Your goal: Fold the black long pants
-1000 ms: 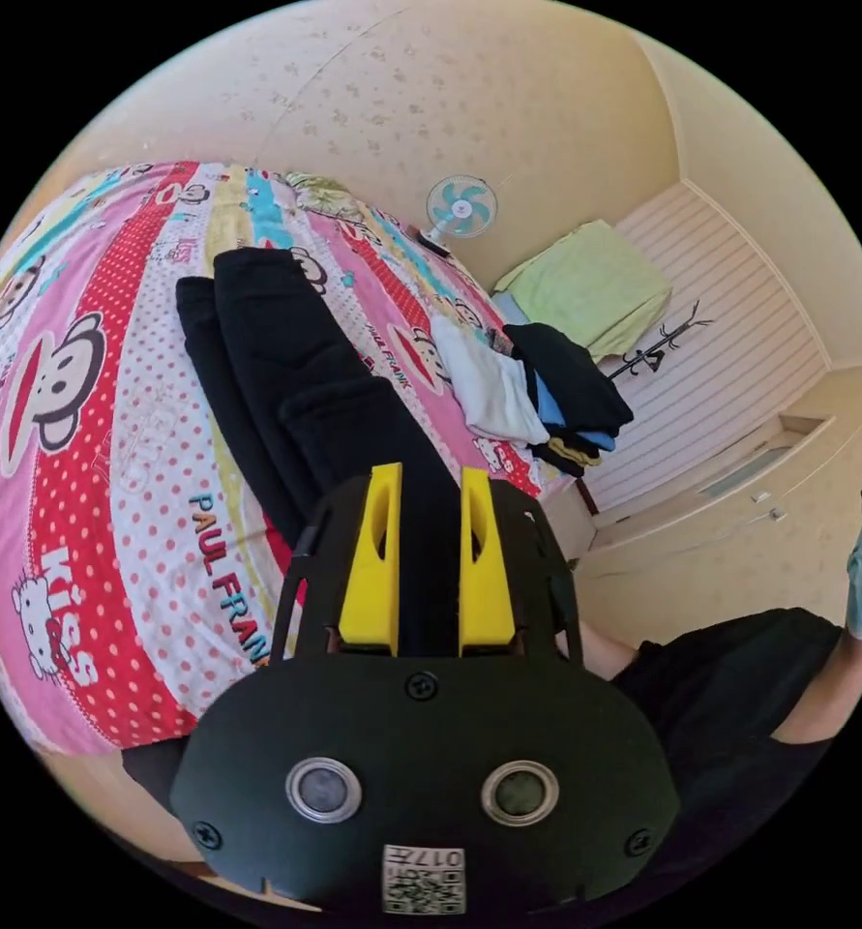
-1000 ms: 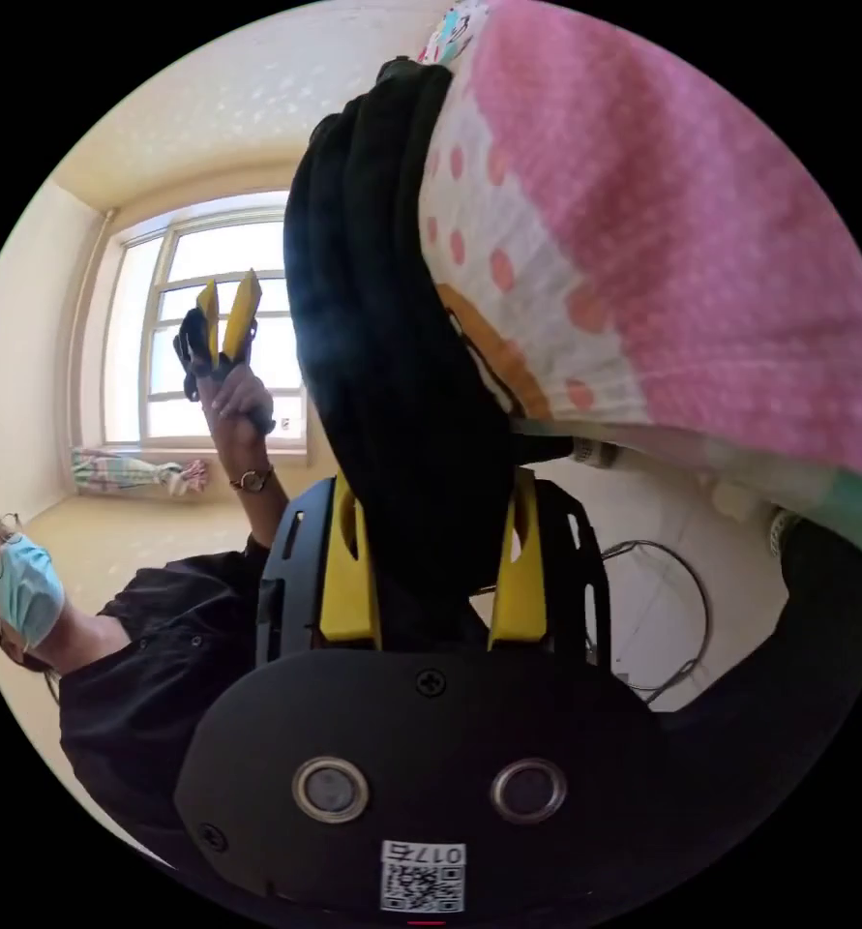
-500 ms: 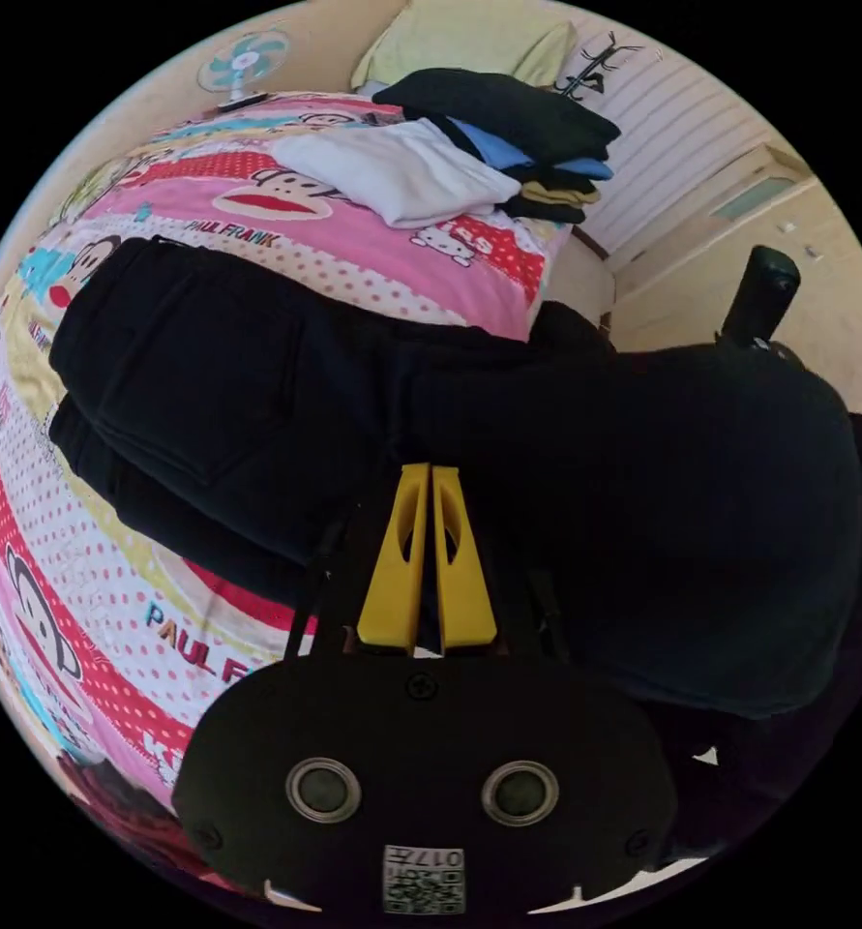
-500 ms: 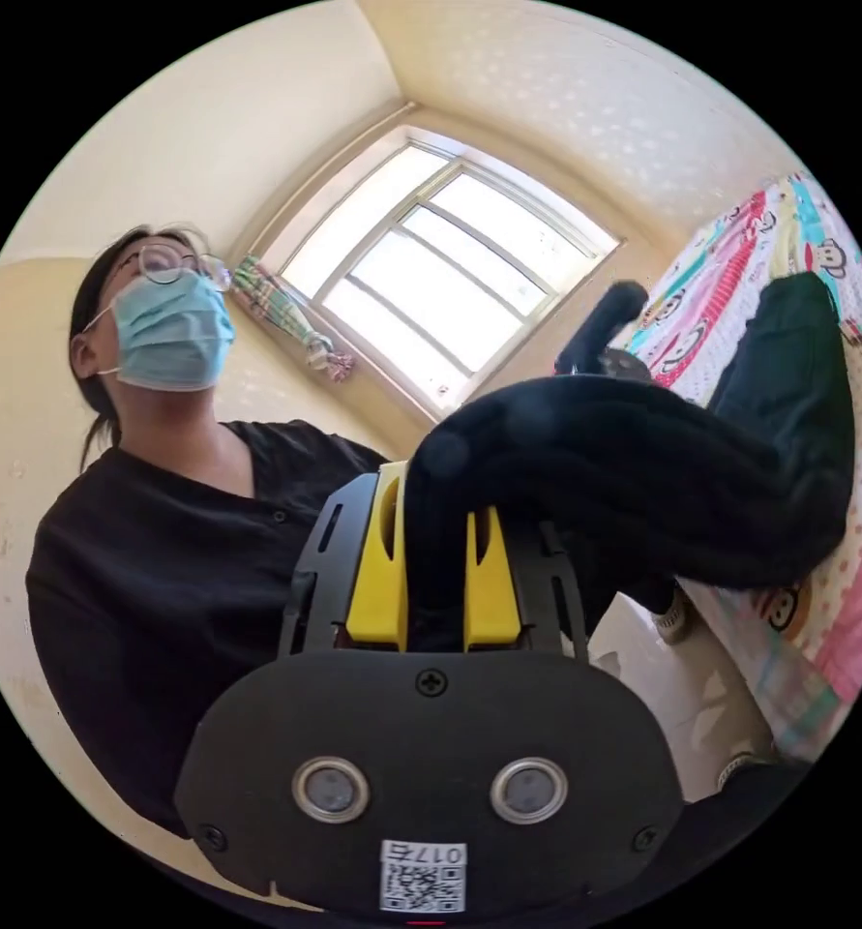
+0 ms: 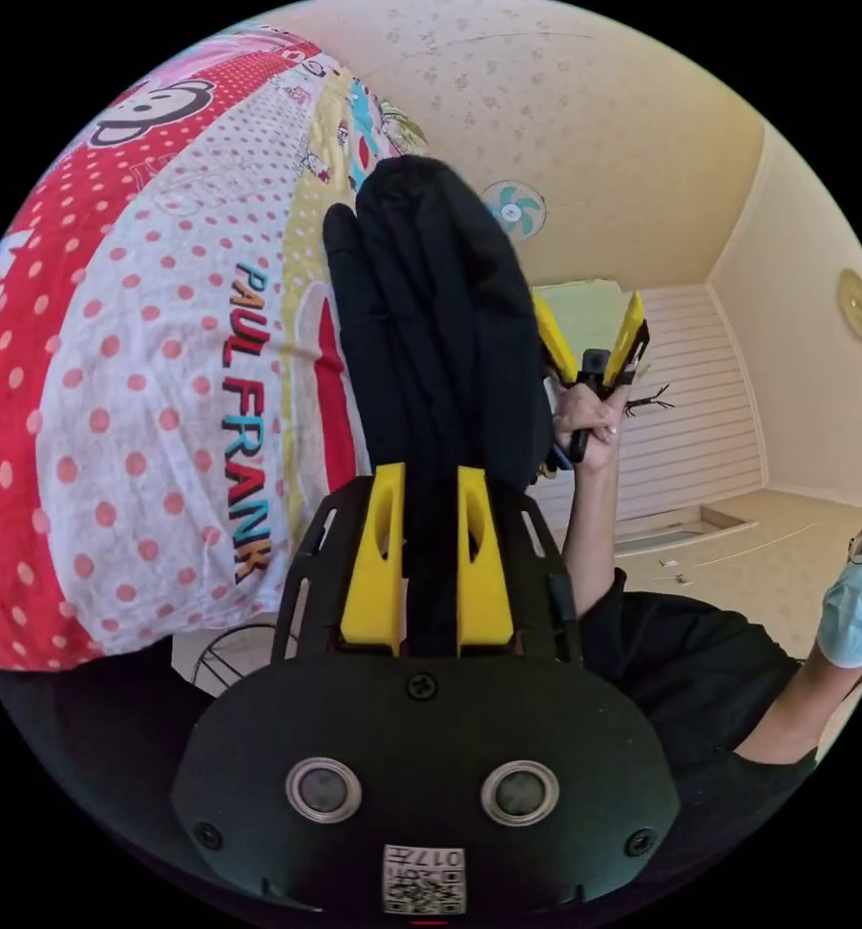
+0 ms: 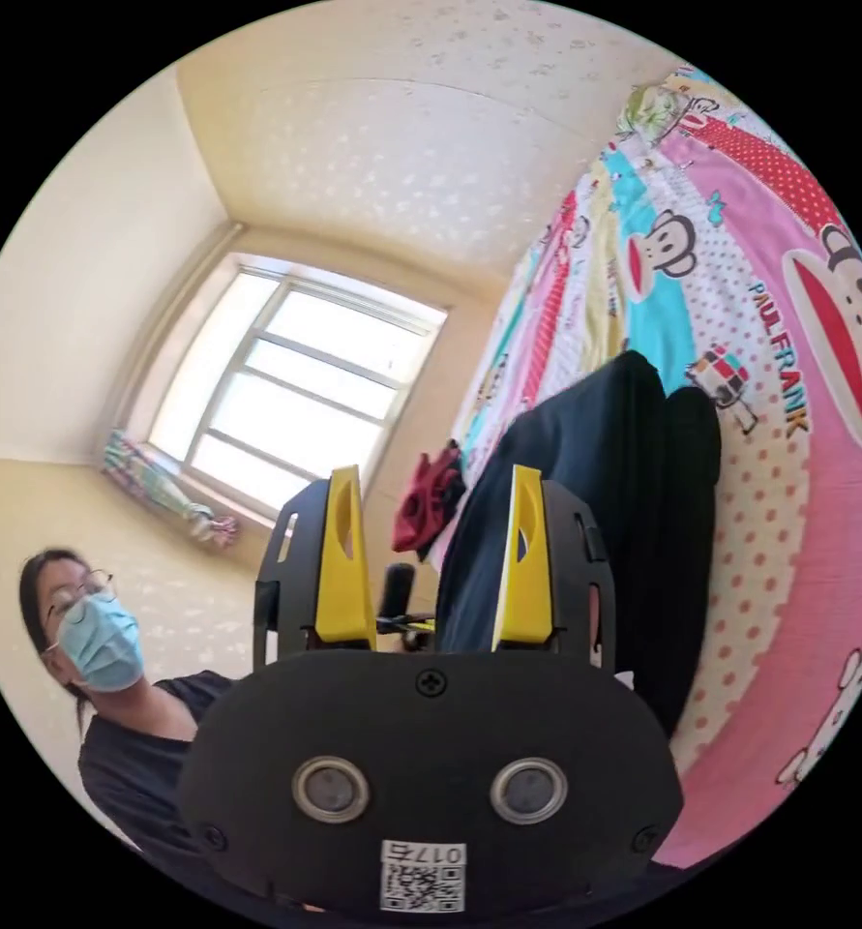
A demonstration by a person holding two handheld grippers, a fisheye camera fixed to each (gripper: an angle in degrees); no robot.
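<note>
Bedspread half hidden behind pants.

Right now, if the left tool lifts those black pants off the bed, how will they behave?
Probably floppy: the black pants drape limply from the left tool, which is shut on a fold. Likely bulky rather than heavy, since several layers are stacked on the bedspread. The free end would likely sag and unfold.

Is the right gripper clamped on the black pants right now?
No, the right gripper has its yellow jaws spread apart with nothing between them, and the black pants lie beyond on the bed.
</note>
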